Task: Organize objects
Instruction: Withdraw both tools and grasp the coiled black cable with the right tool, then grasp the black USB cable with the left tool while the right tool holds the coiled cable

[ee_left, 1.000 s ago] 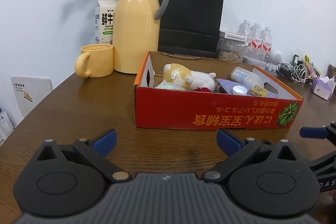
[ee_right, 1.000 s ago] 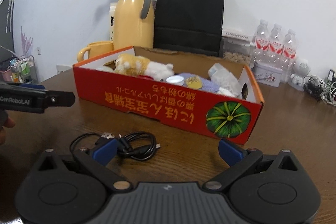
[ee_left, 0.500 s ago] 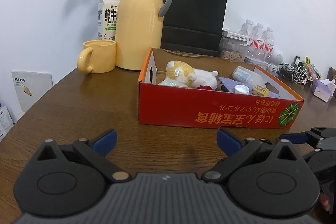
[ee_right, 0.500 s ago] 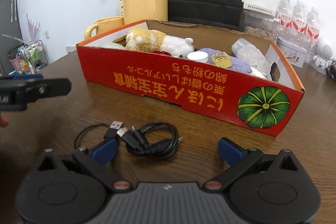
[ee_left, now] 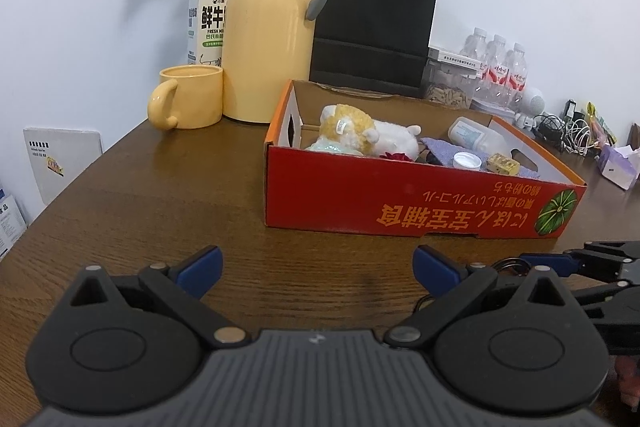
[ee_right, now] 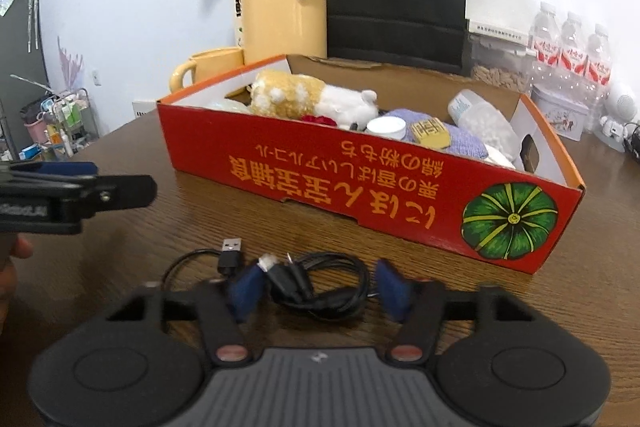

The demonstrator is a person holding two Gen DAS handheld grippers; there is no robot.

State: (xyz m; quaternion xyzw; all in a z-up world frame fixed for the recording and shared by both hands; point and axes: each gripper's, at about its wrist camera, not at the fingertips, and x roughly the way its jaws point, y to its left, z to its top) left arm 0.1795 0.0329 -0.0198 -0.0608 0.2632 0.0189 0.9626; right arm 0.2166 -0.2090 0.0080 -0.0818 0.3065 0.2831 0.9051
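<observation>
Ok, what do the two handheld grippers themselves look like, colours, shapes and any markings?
Both alike: the left gripper and right gripper are matte black, with a ribbed grey centre plate, two round housings, angled linkage arms with metal pivot pins, and blue finger pads. White lettering runs along the left gripper's side in the right wrist view.

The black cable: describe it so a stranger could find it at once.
Find the long red cardboard box on the brown wooden table. On the bare wood just in front of its printed side lies the black cable, loosely coiled, between the fingers of the right gripper. It is the only loose item outside the box here, with a USB plug sticking out.
</observation>
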